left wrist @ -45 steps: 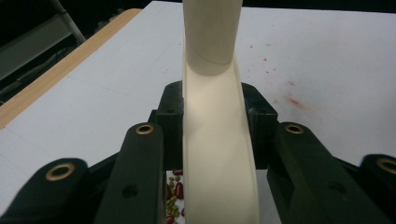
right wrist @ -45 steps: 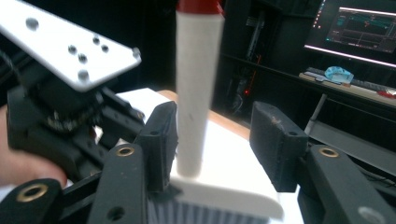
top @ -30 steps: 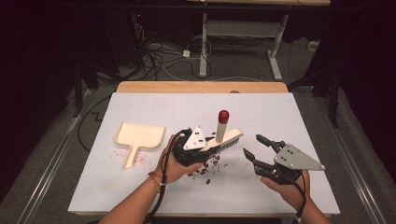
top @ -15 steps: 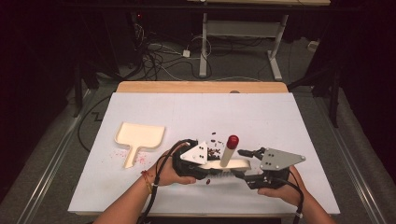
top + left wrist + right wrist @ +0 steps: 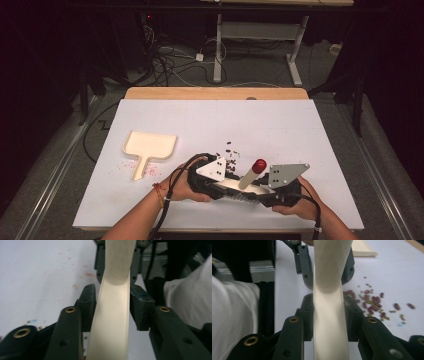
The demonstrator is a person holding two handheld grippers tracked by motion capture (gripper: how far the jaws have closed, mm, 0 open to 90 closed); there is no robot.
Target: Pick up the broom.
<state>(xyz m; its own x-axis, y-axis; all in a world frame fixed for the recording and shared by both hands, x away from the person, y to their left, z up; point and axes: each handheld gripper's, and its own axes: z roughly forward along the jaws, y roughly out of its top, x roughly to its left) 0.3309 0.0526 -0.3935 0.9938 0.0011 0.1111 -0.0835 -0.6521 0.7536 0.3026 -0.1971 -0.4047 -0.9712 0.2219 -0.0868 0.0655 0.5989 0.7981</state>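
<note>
Now that my right hand-held gripper (image 5: 252, 192) has just clamped the brush (image 5: 329, 312), my left hand-held gripper (image 5: 225, 187) has just been loosening around it: handover.

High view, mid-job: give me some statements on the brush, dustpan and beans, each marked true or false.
1. The right tongs are shut on the brush. True.
2. The dustpan lies to the right of the brush. False: it lies to its left, apart from both hands.
3. Beans lie scattered on the table just beyond the brush. True.
4. The handle tip of the brush is blue. False: it is red.
</note>
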